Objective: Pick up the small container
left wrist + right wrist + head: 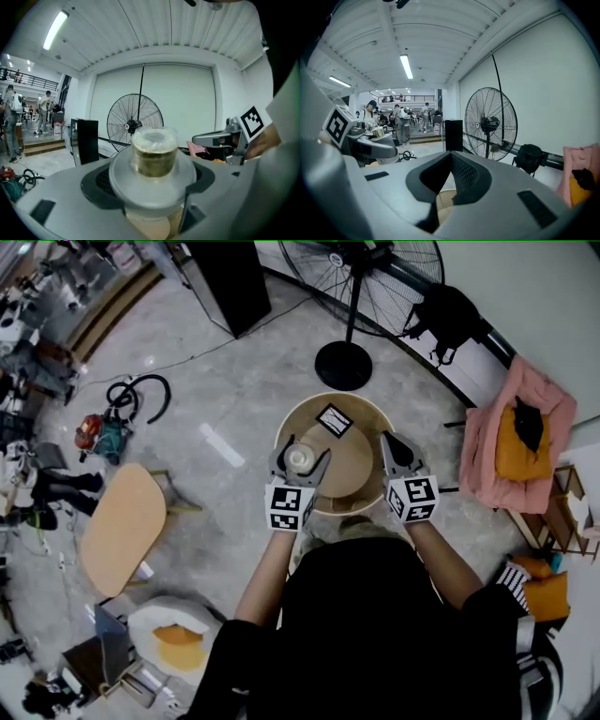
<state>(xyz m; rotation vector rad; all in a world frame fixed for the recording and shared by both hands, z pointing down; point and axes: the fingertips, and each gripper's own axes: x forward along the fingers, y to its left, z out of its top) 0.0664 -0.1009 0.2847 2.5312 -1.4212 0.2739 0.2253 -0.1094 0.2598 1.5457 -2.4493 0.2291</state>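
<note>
The small container point(300, 459) is a clear little jar with a pale lid, held over the left part of the round wooden table point(361, 479). My left gripper point(300, 467) is shut on it. In the left gripper view the small container point(153, 152) stands upright between the jaws of the left gripper point(153, 190), with yellowish contents showing through its wall. My right gripper point(395, 456) hovers over the table's right side, shut with nothing in it. The right gripper view shows the right gripper point(439, 202) with its jaws together.
A black-and-white marker card point(334, 420) lies at the back of the table. A standing fan point(349, 306) is behind it, a pink armchair point(517, 442) to the right, a wooden stool point(122, 526) to the left, and a black cabinet point(230, 282) stands far off.
</note>
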